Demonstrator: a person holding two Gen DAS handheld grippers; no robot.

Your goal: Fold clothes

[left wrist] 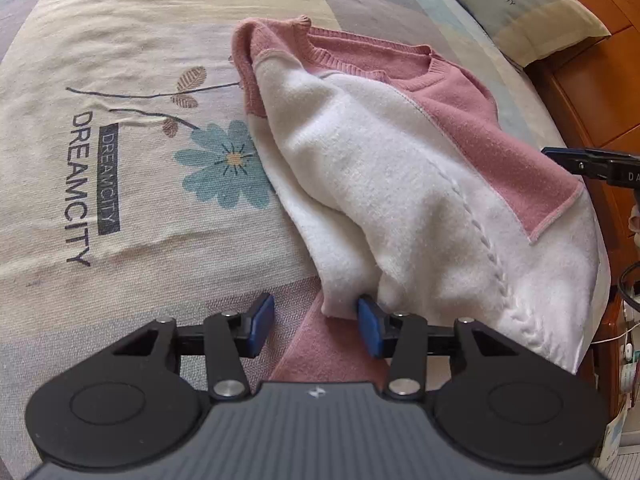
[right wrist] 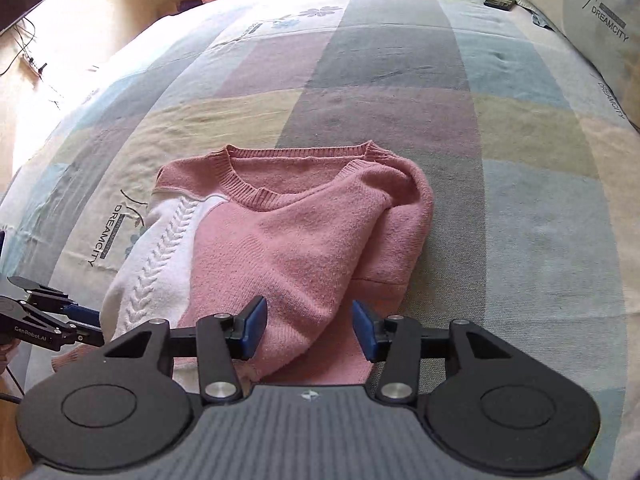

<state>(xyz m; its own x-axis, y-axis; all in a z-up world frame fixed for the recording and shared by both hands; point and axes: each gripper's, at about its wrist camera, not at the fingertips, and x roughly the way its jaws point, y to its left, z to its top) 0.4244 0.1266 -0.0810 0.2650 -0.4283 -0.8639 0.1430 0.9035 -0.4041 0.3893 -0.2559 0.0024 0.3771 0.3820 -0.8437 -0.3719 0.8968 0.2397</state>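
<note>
A pink and white knitted sweater [left wrist: 400, 184] [right wrist: 296, 240] lies partly folded on the bed, its neckline on the far side and both sleeves folded in over the body. My left gripper [left wrist: 316, 320] is open above its near edge; a white sleeve end lies against the right pad [left wrist: 370, 328], and pink fabric shows between the jaws. My right gripper [right wrist: 309, 328] is open too, with a pink fold lying under the gap, unpinched. Each gripper shows at the edge of the other's view: the right gripper [left wrist: 588, 164], the left gripper [right wrist: 60, 320].
The patchwork bed cover [right wrist: 440, 120] with flower print and lettering [left wrist: 92, 184] spreads around the sweater. A pillow [left wrist: 520, 4] [right wrist: 592, 12] lies at the head. Wooden furniture [left wrist: 592, 92] borders the bed. A small dark object [right wrist: 498, 1] rests near the pillow.
</note>
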